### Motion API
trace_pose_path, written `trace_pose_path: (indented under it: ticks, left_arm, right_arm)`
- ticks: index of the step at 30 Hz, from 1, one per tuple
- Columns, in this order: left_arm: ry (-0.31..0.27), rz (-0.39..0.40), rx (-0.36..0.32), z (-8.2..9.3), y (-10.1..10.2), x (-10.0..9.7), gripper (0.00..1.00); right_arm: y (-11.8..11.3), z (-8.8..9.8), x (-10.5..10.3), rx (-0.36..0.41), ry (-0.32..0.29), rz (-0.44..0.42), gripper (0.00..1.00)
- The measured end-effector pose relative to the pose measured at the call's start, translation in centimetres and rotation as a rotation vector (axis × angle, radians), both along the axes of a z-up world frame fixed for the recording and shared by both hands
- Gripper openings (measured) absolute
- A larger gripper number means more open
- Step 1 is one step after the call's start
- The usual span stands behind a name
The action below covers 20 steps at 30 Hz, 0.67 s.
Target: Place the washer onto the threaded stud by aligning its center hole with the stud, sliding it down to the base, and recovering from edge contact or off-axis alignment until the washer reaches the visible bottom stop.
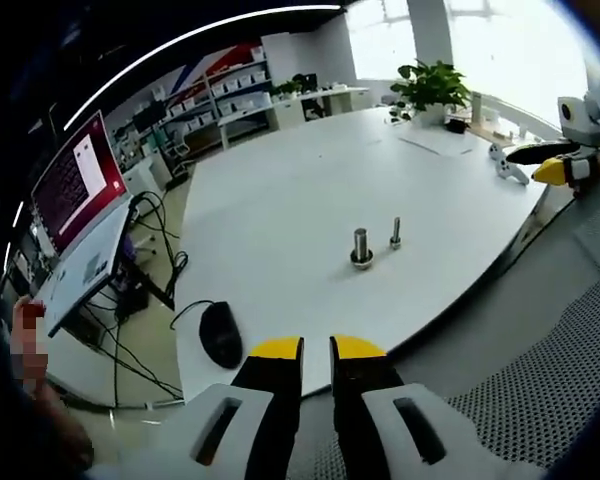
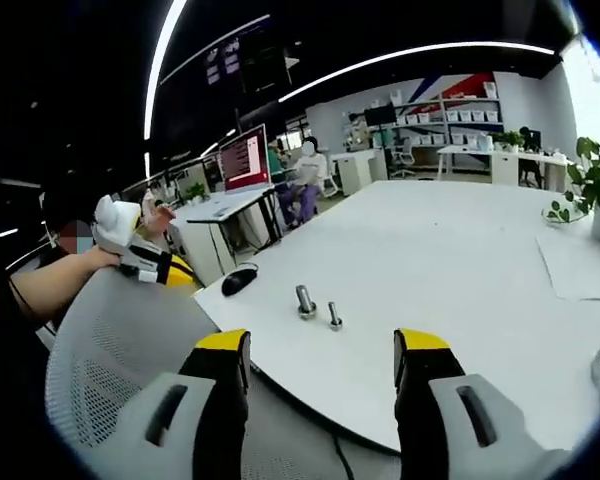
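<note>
— White worktop (image 1: 280, 200) ahead of us in the left gripper view, and two upright metal pieces near its front edge: a thicker stud (image 1: 361, 247) with a ring at its foot, and a thinner bolt (image 1: 395, 234) just beside it. Our left gripper (image 1: 316, 352) sits low over the chair back (image 1: 540, 380), fingers narrow, almost touching, with nothing between them.

— Is that ring the washer?

— We cannot tell; it may be the stud's base. A black mouse (image 1: 220, 333) lies at the near corner, a laptop (image 1: 80, 200) beyond, one potted plant (image 1: 430, 85) at the far end, and the other gripper at the right edge.

— And the right gripper view?

— Our right gripper (image 2: 322, 355) has its fingers wide apart, empty, well short of the worktop. We count the same two posts, one mouse, one laptop, and the left gripper off by the chair.

— What could go wrong?

— We judge the two posts stand close enough to be confused, and a tilted washer could catch on the threads and jam before reaching the bottom stop.
</note>
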<state>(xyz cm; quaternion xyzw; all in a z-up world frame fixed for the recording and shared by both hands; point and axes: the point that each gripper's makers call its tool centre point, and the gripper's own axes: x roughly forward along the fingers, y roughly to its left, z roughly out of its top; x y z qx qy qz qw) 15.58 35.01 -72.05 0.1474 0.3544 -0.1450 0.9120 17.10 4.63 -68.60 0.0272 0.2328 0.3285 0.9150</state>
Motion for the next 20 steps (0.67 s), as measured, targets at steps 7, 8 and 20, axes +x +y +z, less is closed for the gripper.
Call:
trace_pose_path:
  ticks: [7, 8, 20]
  left_arm:
    - [-0.008, 0.004, 0.000, 0.09, 0.07, -0.04, 0.08]
    - [-0.013, 0.006, -0.002, 0.16, 0.09, 0.00, 0.08]
    - [-0.017, 0.015, -0.011, 0.20, 0.21, 0.16, 0.08]
  right_arm:
    - [0.31, -0.28, -0.41, -0.036, 0.006, 0.026, 0.60]
    - [0.38, -0.32, -0.44, -0.038, 0.008, 0.030, 0.60]
    - [0.75, -0.66, -0.69, -0.058, 0.021, 0.062, 0.60]
